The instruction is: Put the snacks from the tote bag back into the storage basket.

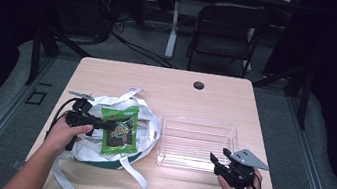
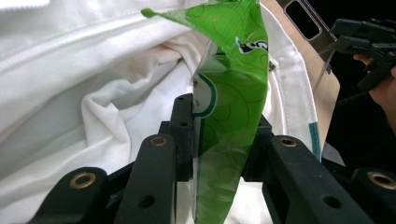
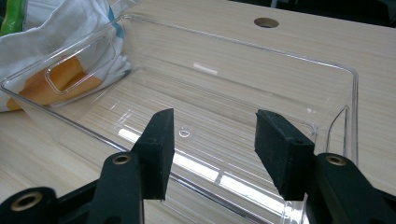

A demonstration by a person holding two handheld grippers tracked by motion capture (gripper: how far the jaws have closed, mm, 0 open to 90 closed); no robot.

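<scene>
Light falls from above onto my wooden table (image 1: 109, 73), while the room behind is nearly black. Glare streaks the clear plastic bin (image 3: 243, 179). The high view looks soft and grainy.

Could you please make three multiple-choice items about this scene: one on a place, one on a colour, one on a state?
1. Where does the clear plastic tray stand?
A. To the right of the white cloth bag
B. On top of the bag
C. On the floor

2. What colour is the packet in the left gripper?
A. Red
B. Green
C. Blue

3. How do the jaws of the right gripper stand?
A. Shut on the tray's wall
B. Shut on the packet
C. Open, holding nothing

Answers:
1. A: in the high view the tray sits on the table, right of the bag.
2. B: the left gripper view shows a bright green packet pinched between the jaws.
3. C: the right gripper view shows a wide gap between the jaws, above the tray.
</scene>
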